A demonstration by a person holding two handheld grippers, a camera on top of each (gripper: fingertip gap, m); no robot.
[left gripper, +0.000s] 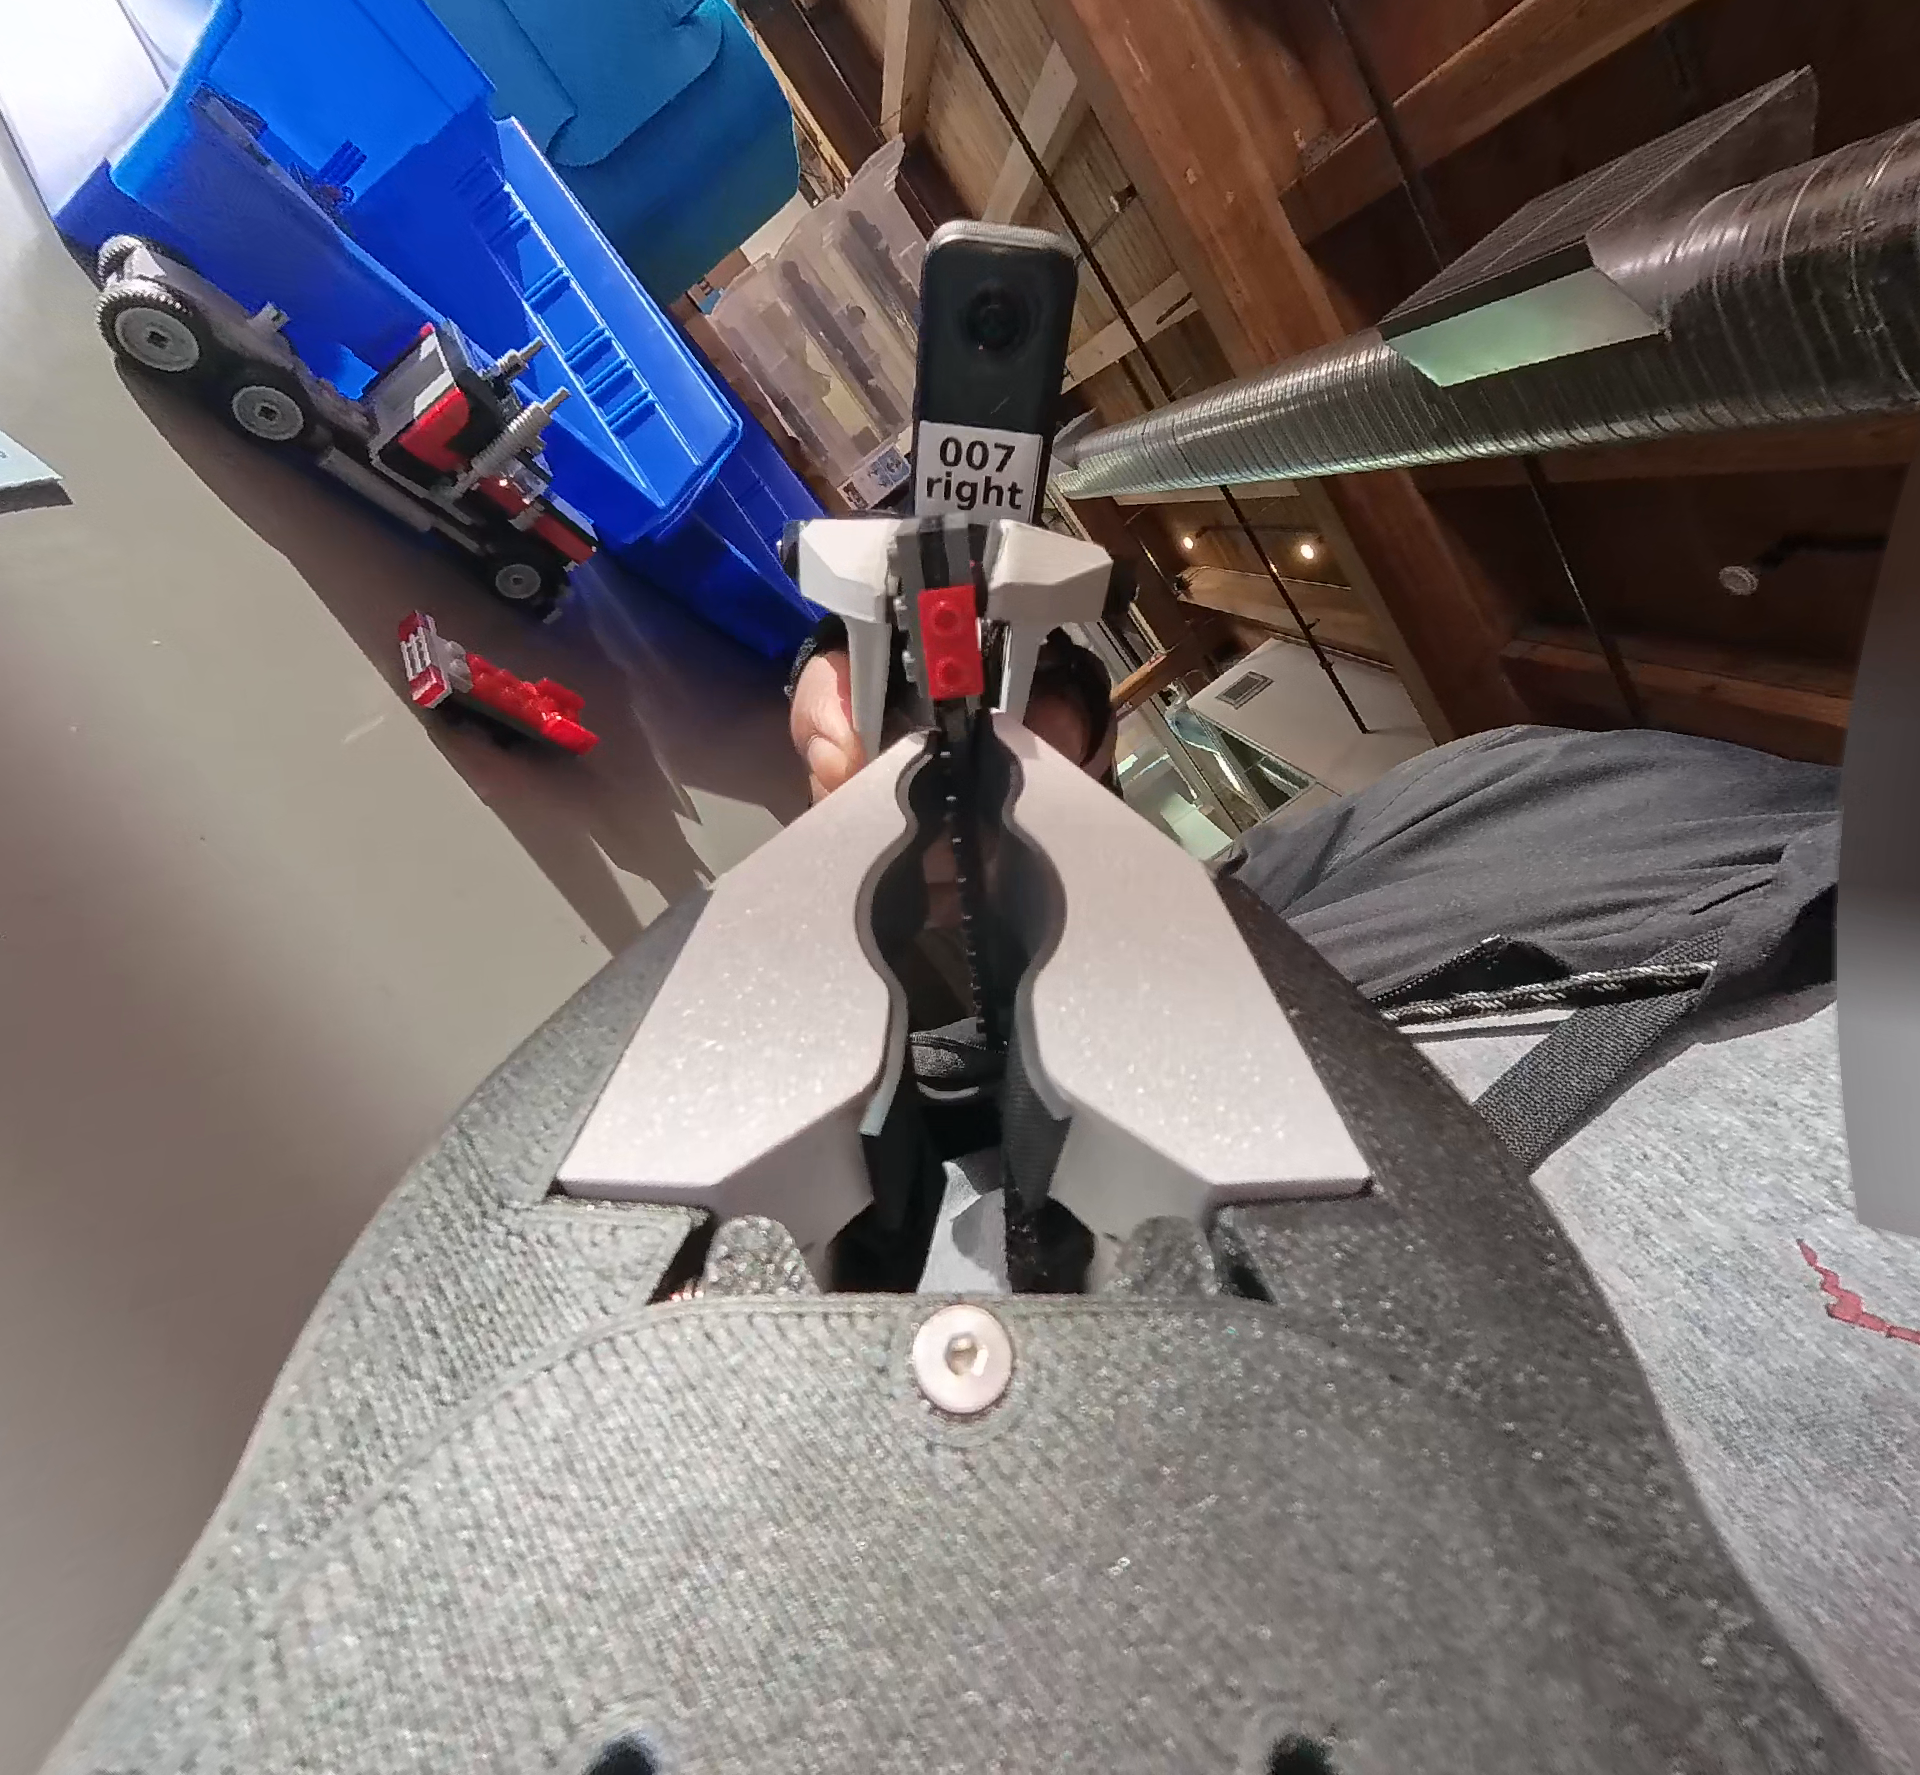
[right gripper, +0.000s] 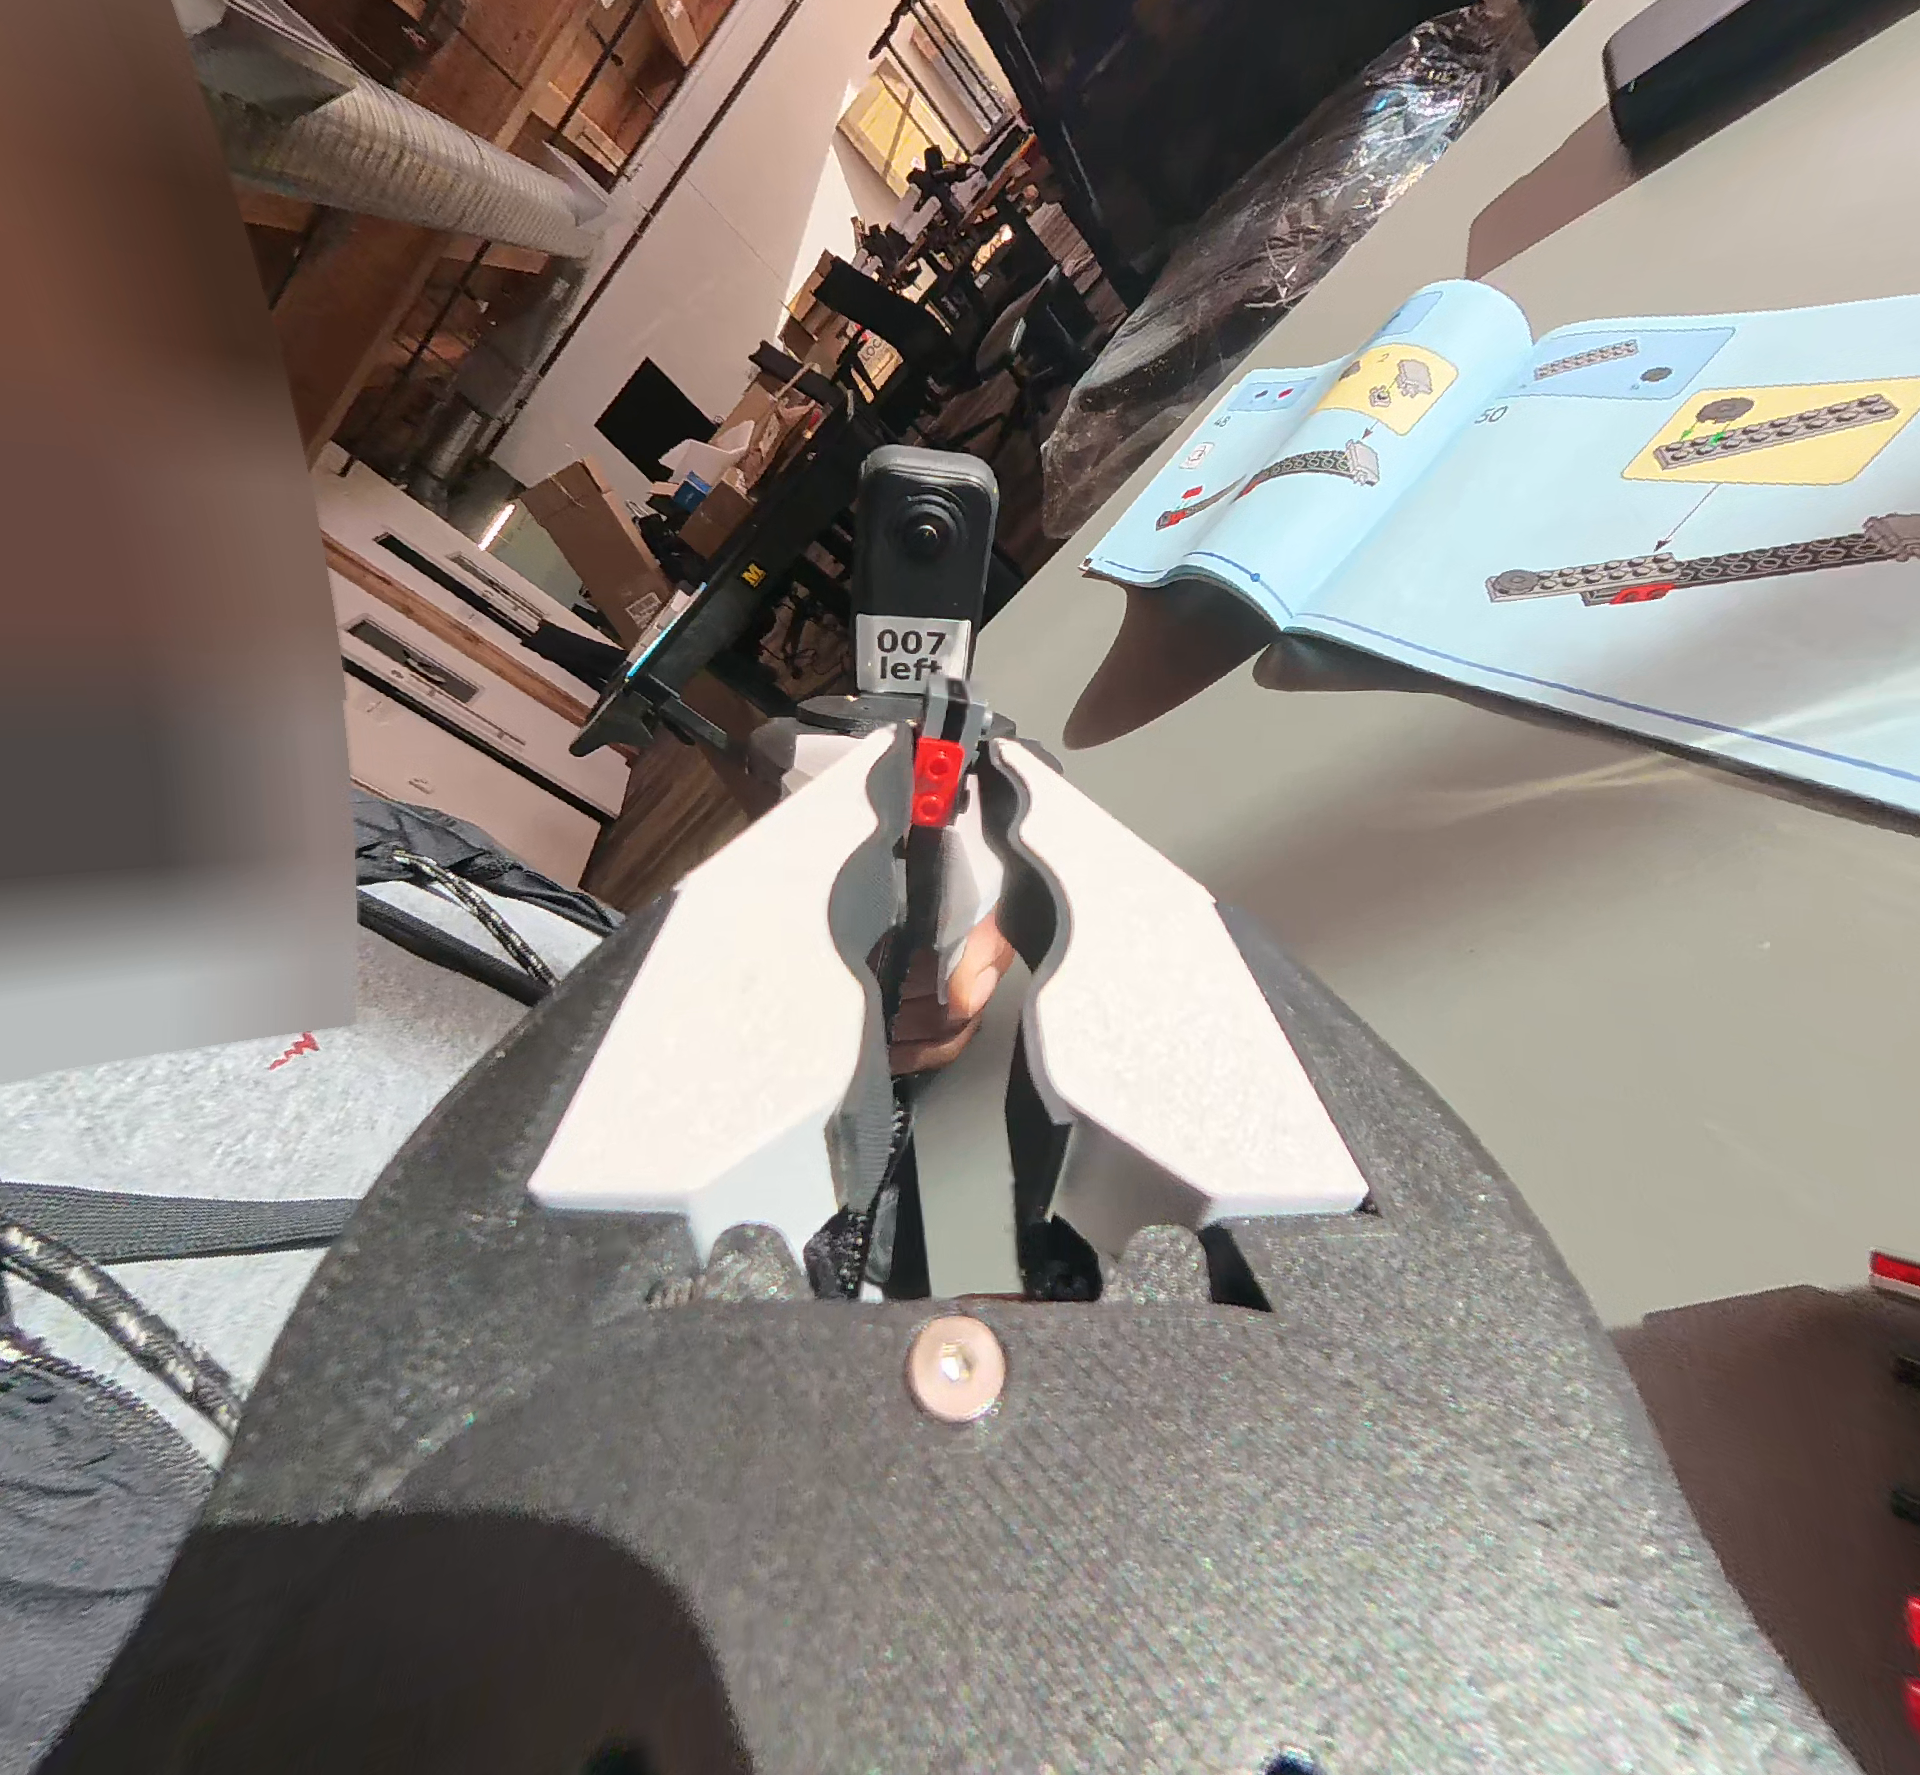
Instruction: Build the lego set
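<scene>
Both grippers face each other above the table and hold one long black lego plate assembly point(left gripper: 961, 894) edge-on between them. A red two-stud brick point(left gripper: 951, 650) sits on it near a grey end piece; the brick also shows in the right wrist view point(right gripper: 938, 782). My left gripper point(left gripper: 954, 749) is shut on the black strip. My right gripper point(right gripper: 940, 754) is shut on the same assembly at the red brick's end, and shows opposite in the left wrist view point(left gripper: 935, 707). The strip's far parts are hidden by the fingers.
A red, black and grey lego truck point(left gripper: 343, 437) stands on the grey table point(left gripper: 208, 790) by blue bins point(left gripper: 468, 167). A small red sub-assembly point(left gripper: 488, 686) lies near it. An open instruction booklet point(right gripper: 1558, 499) lies on the table at the right. A person's torso is close behind. My two grippers' fingertips are within a few centimetres of each other.
</scene>
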